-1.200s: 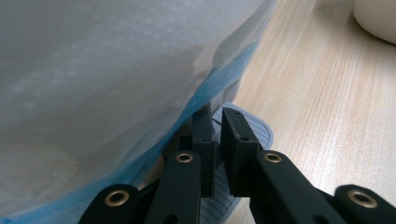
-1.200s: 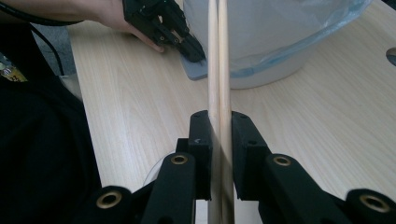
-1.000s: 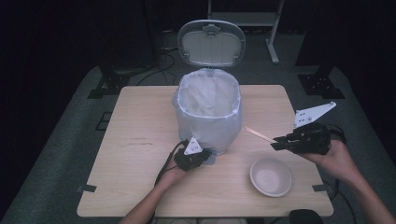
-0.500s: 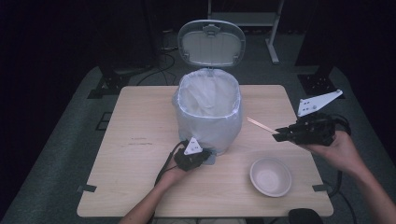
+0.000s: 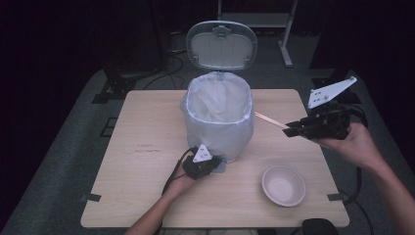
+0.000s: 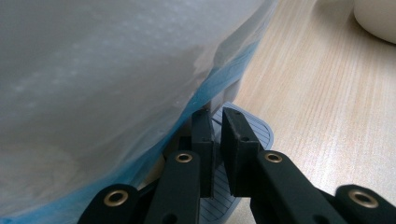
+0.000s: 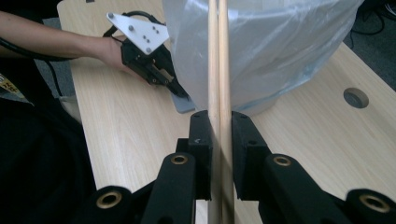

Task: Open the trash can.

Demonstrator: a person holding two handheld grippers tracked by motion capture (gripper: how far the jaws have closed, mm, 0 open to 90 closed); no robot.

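A white pedal bin lined with a translucent plastic bag [image 5: 219,120] stands near the middle of the pale wooden table [image 5: 142,161], its grey lid [image 5: 222,45] tipped up and open behind it. The left gripper [image 5: 215,164] sits low on the table at the foot of the bin, and in the left gripper view its black jaws are drawn nearly together over the bin's ribbed grey foot pedal [image 6: 261,133], pressing down on it, with the blue edge of the bag hanging just beside them. The right gripper [image 5: 288,131] is held up off the table to the right of the bin, jaws clamped on a pair of light wooden chopsticks [image 5: 270,120] whose free ends point toward the bin's rim. In the right gripper view the two sticks [image 7: 218,70] run straight up between the pads. A round white bowl [image 5: 284,185] rests on the table near the front right edge, well apart from both grippers.
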